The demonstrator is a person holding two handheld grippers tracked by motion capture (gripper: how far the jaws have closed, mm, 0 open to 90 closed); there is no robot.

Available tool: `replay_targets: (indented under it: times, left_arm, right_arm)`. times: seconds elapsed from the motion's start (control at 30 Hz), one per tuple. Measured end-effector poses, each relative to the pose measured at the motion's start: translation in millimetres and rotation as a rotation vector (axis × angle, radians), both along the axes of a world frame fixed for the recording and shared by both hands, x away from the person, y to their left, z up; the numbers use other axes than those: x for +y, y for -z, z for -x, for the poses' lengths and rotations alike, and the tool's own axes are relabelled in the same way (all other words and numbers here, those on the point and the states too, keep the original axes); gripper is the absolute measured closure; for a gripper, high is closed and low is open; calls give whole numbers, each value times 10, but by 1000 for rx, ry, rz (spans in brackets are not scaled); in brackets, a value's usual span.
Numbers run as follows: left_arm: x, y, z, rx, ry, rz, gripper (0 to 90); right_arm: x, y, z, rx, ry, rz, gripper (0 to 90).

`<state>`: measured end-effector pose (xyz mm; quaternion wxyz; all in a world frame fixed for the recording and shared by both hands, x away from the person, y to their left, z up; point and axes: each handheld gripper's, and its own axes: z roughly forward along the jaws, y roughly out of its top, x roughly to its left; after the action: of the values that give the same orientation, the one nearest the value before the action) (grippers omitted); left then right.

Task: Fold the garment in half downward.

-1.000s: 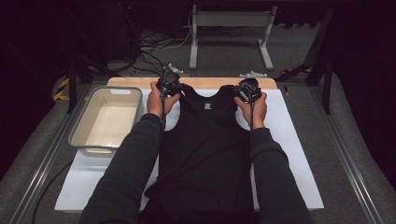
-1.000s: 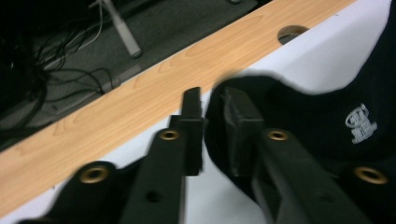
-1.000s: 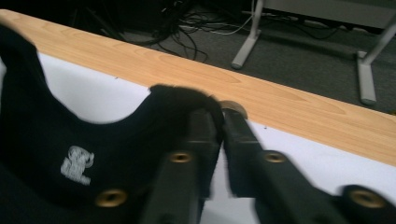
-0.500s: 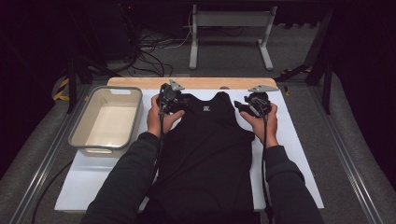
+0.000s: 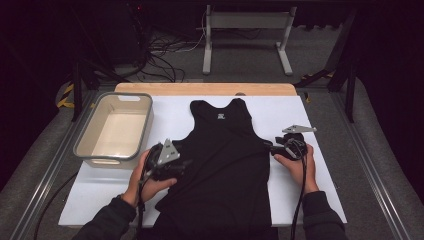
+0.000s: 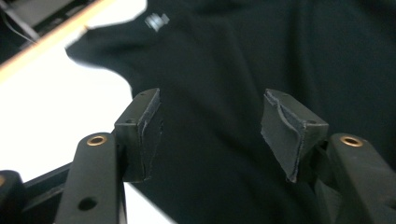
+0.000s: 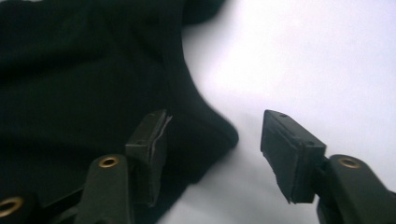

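A black tank top lies flat on the white table top, neck toward the far edge, a small white label below the neckline. My left gripper is at the top's left side, jaws open over the dark cloth. In the left gripper view, the gripper holds nothing between its pads. My right gripper sits at the top's right side edge, also open. Its own view shows the gripper straddling the cloth's edge, one pad over fabric, the other over bare white table.
A shallow grey-rimmed tub stands empty at the table's left. A wooden strip runs along the far edge. Cables and a metal stand lie on the floor beyond. Metal rails flank the table.
Both hands pulled back from the shoulder straps toward me and now sit at the top's sides, near its waist. The straps lie released and flat.
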<state>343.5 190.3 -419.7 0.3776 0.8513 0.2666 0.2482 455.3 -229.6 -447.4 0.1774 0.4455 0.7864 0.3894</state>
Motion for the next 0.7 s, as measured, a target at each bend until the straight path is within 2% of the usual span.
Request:
replay_targets:
  times: [0.07, 0.2, 0.23, 0.33, 0.37, 0.43, 0.5, 0.53, 0.6, 0.63, 0.7]
  left_arm:
    - [78, 109, 137, 12, 20, -18, 387]
    - [198, 279, 250, 97, 30, -6, 380]
    - [216, 319, 253, 118, 29, -3, 379]
    - [249, 388, 211, 145, 35, 6, 379]
    - [256, 405, 189, 159, 36, 23, 379]
    - [266, 438, 164, 168, 33, 29, 378]
    - [287, 444, 148, 182, 34, 46, 379]
    - [294, 442, 145, 183, 33, 48, 382]
    - [309, 445, 137, 178, 33, 44, 399]
    - [315, 450, 131, 188, 33, 52, 404]
    - [330, 451, 115, 209, 44, 66, 436]
  right_arm:
    - [18, 9, 25, 8, -14, -13, 407]
    - [118, 48, 49, 28, -34, 43, 466]
    - [138, 59, 52, 26, -33, 58, 543]
    - [146, 82, 65, -24, -5, 75, 813]
    - [140, 81, 69, -36, -2, 77, 842]
    - [132, 72, 85, -59, 3, 99, 866]
    - [111, 57, 102, -85, 38, 107, 844]
    - [94, 46, 111, -97, 62, 104, 767]
    - [71, 13, 144, -112, 113, 128, 561]
    - [57, -4, 173, -104, 117, 126, 516]
    - [35, -43, 292, -98, 99, 85, 467]
